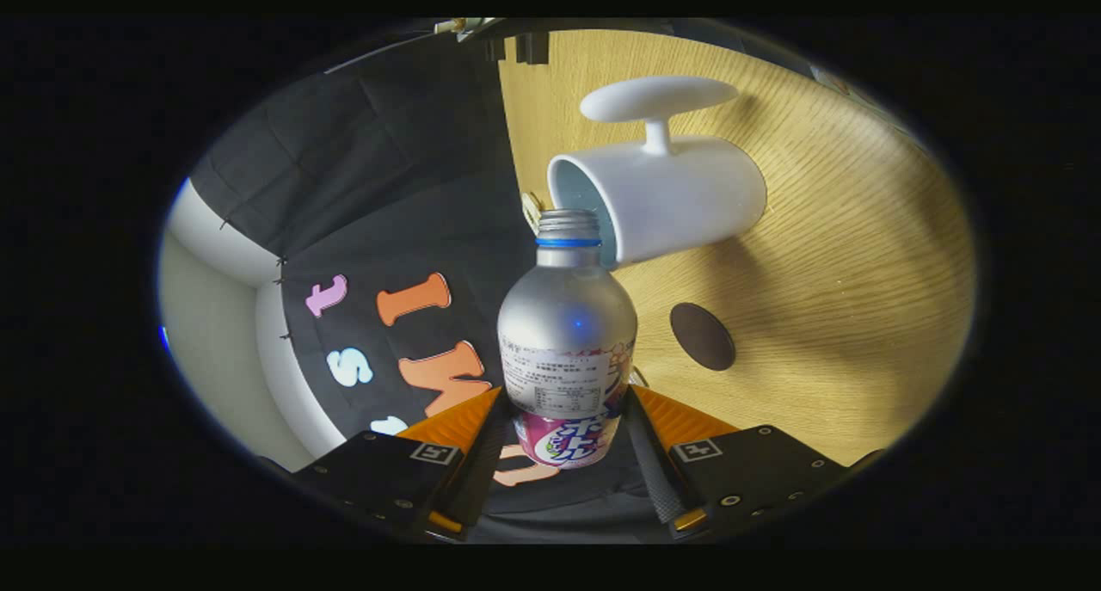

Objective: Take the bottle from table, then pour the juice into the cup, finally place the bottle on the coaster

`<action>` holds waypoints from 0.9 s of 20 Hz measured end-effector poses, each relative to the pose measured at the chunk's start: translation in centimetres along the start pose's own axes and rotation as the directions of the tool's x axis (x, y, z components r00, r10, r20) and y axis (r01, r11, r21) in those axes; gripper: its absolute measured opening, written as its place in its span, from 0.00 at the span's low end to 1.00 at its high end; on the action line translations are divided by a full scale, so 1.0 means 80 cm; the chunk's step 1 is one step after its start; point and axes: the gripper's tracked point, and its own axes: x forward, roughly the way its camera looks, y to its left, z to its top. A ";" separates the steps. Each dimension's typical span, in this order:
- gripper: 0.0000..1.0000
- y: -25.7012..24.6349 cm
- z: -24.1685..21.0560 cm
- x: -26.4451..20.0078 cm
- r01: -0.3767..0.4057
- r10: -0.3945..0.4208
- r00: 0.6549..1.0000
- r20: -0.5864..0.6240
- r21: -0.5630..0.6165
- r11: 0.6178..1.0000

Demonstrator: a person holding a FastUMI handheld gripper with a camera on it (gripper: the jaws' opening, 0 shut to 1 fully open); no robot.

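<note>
**Bottle gripped and tipped at the cup's mouth**

The wooden table (826, 316) fills the right half of the frame, rolled sideways so that its edge runs down the middle, with the booth's black cloth wall (387, 204) taking the left half. Next in size, the white cup (662, 195) sits in the upper centre on the table, its open mouth turned toward the bottle and a flat disc-shaped handle standing off its side. The silver bottle (566, 333) stands in the centre of the frame, uncapped, its threaded neck with a blue ring just at the cup's rim, its lower labelled part between the fingers. The gripper (563, 427), at the bottom centre, is clenched on the bottle, both fingers pressing its sides. Smallest, the dark round coaster (702, 336) lies on the table right of the bottle, below the cup and apart from both.
</note>
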 end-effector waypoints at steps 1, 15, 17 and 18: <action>0.75 0.001 0.000 0.001 -0.002 0.002 1.000 0.000 0.002 1.000; 0.75 0.014 -0.001 -0.003 -0.028 0.028 1.000 0.000 0.048 0.998; 0.75 0.016 -0.002 -0.002 -0.032 0.032 0.999 -0.003 0.058 0.998; 0.75 0.015 -0.002 0.000 -0.031 0.031 1.000 -0.004 0.062 0.998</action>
